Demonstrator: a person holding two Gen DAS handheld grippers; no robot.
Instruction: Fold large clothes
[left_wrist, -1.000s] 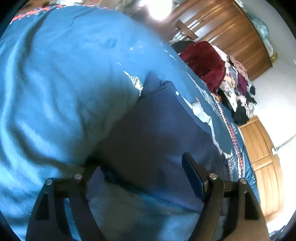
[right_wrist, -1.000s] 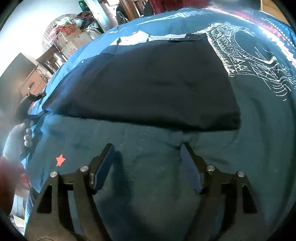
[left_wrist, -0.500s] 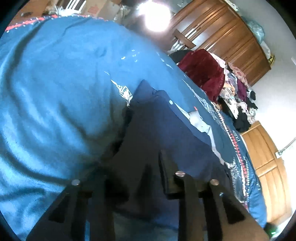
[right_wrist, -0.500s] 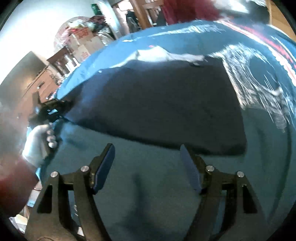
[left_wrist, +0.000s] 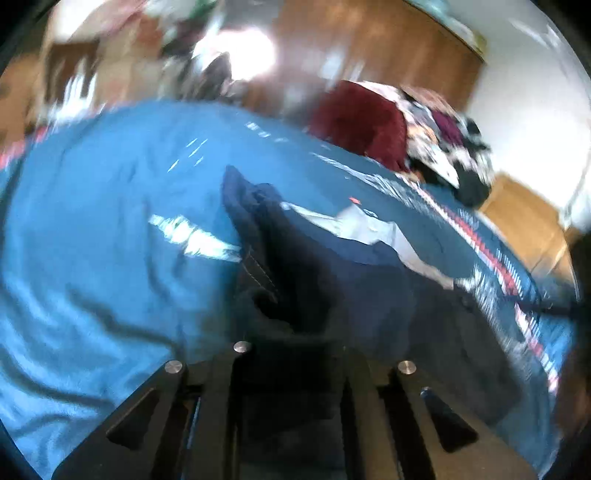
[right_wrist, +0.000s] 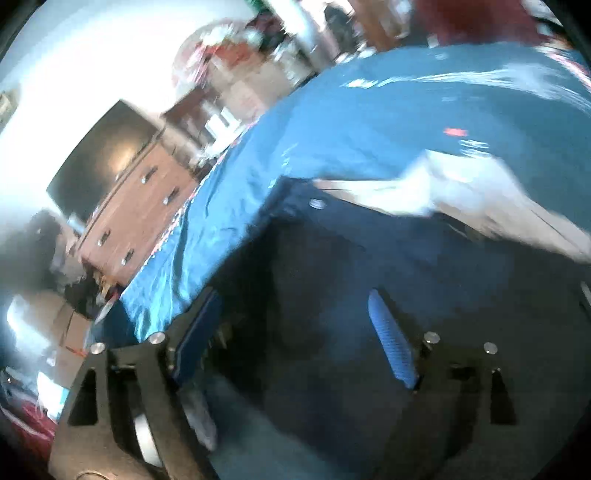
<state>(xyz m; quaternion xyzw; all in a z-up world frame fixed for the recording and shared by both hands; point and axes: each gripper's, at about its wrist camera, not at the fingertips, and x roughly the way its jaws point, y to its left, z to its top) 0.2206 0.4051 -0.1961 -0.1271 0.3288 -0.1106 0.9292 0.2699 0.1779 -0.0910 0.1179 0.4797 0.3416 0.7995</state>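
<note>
My left tongs (left_wrist: 291, 343) are clenched on a corner of the dark navy garment (left_wrist: 369, 295) on the blue bedspread (left_wrist: 103, 236), my right tongs (right_wrist: 295, 325) spread wide above it mid-fold; next, I judge, comes carrying that corner across toward the white lining (left_wrist: 373, 225).

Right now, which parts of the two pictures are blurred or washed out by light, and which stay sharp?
Left wrist view: the room behind is smeared and a bright glare burns out the top; the left gripper stays sharp, shut on the dark garment. Right wrist view: the wall at upper left is overexposed, the blue bedspread streaks, and the open right gripper is clearest.
</note>
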